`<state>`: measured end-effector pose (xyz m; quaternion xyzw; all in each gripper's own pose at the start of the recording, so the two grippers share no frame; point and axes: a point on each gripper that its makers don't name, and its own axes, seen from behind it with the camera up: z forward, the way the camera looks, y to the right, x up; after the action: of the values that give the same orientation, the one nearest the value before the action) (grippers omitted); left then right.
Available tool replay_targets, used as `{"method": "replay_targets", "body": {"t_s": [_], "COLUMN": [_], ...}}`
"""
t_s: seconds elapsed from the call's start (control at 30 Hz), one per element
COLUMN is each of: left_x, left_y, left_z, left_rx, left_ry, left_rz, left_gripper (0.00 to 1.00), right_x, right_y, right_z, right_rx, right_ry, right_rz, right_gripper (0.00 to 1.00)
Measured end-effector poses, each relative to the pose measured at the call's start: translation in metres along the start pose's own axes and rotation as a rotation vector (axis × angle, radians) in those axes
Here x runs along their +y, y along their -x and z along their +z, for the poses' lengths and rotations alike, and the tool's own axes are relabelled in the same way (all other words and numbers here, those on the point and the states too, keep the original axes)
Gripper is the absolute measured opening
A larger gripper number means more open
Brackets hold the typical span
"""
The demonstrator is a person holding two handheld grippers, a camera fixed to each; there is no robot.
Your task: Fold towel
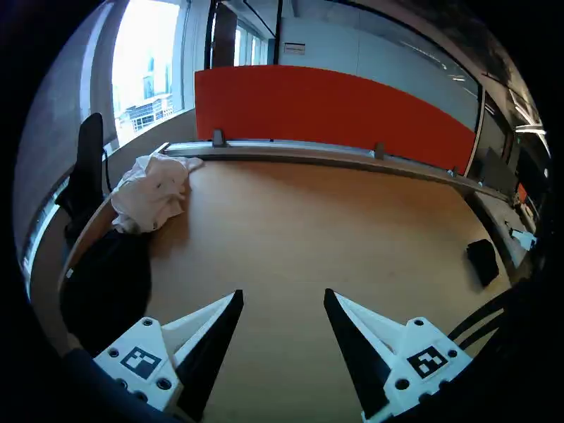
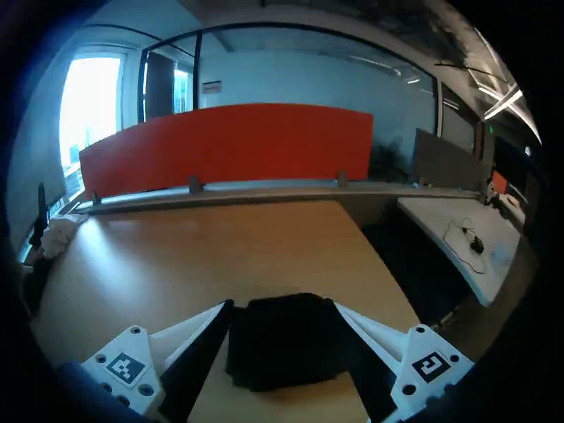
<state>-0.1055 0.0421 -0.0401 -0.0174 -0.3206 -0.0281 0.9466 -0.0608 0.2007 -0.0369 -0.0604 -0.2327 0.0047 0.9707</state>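
Note:
A crumpled white towel (image 1: 151, 190) lies at the far left corner of the wooden desk (image 1: 317, 225); in the right gripper view the same white towel (image 2: 58, 234) is small at the far left. A folded black towel (image 2: 285, 342) lies flat on the desk's near part, between the fingers of my right gripper (image 2: 282, 304). That gripper is spread wide, with a finger on each side of the cloth. In the left gripper view the black towel (image 1: 483, 259) sits far right. My left gripper (image 1: 282, 296) is open above bare desk, holding nothing.
An orange divider screen (image 1: 331, 113) runs along the desk's back edge. A black office chair (image 1: 84, 169) and a dark bulky shape (image 1: 106, 289) stand at the desk's left edge. To the right, across a gap, is a white desk (image 2: 458, 240) with a cable.

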Motion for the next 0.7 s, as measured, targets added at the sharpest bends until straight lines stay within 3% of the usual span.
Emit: {"method": "replay_targets", "body": {"t_s": [0.3, 0.7], "left_x": [-0.001, -0.005], "left_y": [-0.03, -0.071], "left_z": [-0.004, -0.016], "left_rx": [0.103, 0.245], "left_ry": [0.001, -0.01], "left_rz": [-0.012, 0.024], "left_gripper": [0.85, 0.84], "right_x": [-0.025, -0.057], "right_y": [-0.041, -0.074], "right_z": [-0.014, -0.022], "right_rx": [0.148, 0.22], "right_ry": [-0.04, -0.064], "right_rz": [-0.033, -0.074], "right_gripper": [0.98, 0.98]}}
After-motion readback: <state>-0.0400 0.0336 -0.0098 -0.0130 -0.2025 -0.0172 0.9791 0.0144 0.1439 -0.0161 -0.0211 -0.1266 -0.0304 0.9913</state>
